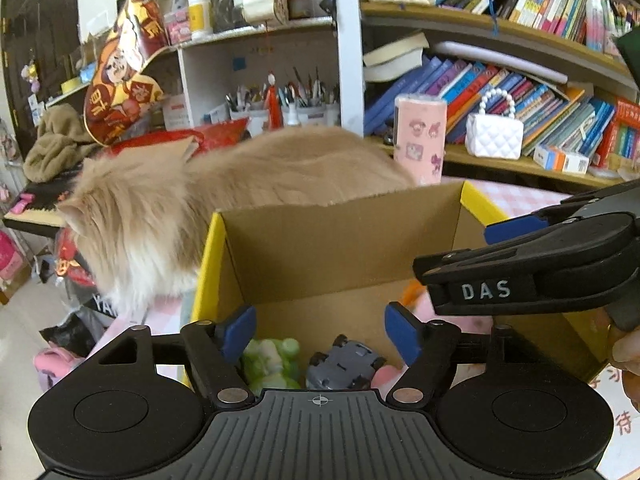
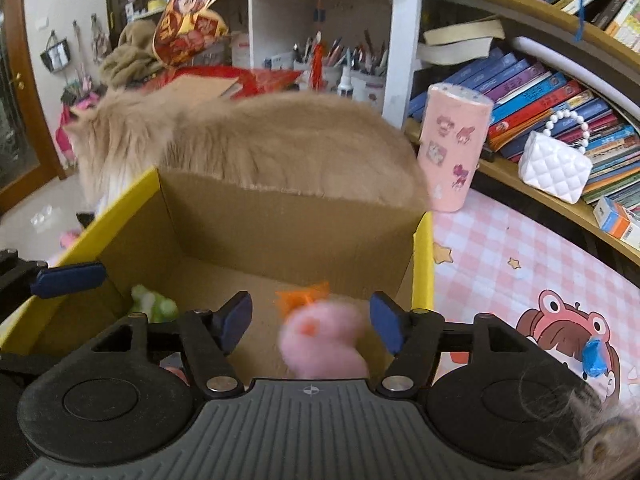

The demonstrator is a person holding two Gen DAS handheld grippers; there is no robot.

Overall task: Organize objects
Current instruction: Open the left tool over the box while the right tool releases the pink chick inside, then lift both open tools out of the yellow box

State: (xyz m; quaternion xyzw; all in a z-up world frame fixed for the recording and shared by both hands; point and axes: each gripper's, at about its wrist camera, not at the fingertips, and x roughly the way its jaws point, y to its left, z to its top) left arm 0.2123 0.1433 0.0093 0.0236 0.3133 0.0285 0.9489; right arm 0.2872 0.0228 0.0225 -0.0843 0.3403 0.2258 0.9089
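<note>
Both claws hang over the open cardboard box (image 2: 280, 220), jaws apart and pressing on nothing: the right gripper (image 2: 310, 322) has a blurred pink plush toy (image 2: 320, 344) loose between its blue pads, and the left gripper (image 1: 320, 334) gapes above a green plush toy (image 1: 272, 360) and a grey toy car (image 1: 344, 364) lying in the box. Just beyond the box's far wall a fluffy ginger cat (image 1: 240, 176) stands across the way. Beside it, to the right, stands a pink stickered cup (image 2: 454, 144) on the pink checked tablecloth (image 2: 520, 248).
</note>
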